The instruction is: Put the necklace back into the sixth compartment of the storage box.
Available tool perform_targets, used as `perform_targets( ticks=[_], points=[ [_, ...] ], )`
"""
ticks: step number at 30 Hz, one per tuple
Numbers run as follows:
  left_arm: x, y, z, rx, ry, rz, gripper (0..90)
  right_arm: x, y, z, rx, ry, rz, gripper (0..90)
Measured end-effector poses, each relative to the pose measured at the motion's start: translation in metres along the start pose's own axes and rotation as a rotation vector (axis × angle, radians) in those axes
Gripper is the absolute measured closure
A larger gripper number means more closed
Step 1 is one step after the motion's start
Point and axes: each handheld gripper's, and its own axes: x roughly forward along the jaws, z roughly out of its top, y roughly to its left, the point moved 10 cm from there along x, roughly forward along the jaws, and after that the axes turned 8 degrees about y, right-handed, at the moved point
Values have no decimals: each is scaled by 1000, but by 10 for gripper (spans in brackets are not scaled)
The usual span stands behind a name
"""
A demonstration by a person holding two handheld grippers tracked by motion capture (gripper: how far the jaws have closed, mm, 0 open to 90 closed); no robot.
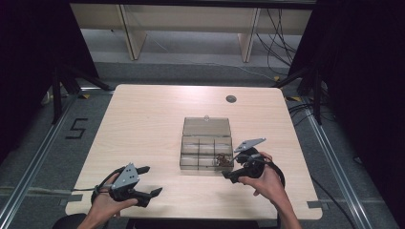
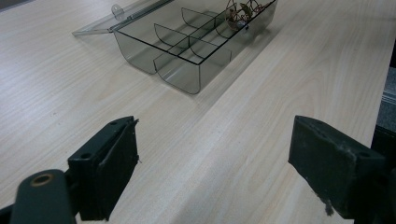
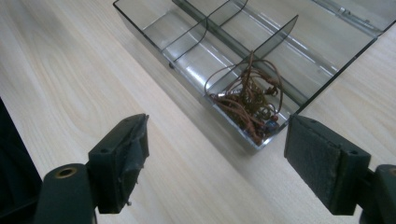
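Our right gripper (image 3: pixel 215 154), jaws wide and empty, has the necklace (image 3: pixel 247 100) at twelve o'clock, nearer than our left gripper (image 1: pixel 143 183), also wide and empty.

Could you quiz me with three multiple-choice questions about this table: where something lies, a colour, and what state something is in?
1. Where does the tangle of thin brown cord lie?
A. on the bare table
B. in a corner compartment of the clear smoky plastic box
C. between jaws

2. What colour are the gripper pads?
A. black
B. white
C. red

3. How is the box lid?
A. shut
B. removed
C. open, laid flat

Answers: B, dividers wall it in; A, dark in both gripper views; C, it lies flat behind the box, hinged.
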Motion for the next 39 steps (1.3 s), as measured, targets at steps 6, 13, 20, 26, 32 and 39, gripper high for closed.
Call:
perform_targets(
  ticks=[6,13,20,26,32,39],
  points=[
    [1,-3,0,-31,-6,-14,151,3,4,-8,13,44,11,191],
    [2,-3,0,-18,-7,-17,151,5,3,-10,18,21,3,168],
    [0,-1,1,-8,-8,-8,151,5,2,-16,28,22,2,166],
    [0,0,0,1,-5,-7,151,6,-1,-21,32,31,0,166],
    [0,-1,1,-6,-12,-11,151,8,-3,-24,48,23,-6,166],
    [1,-1,0,-8,-4,-6,151,10,-5,-29,60,10,0,166]
  ],
)
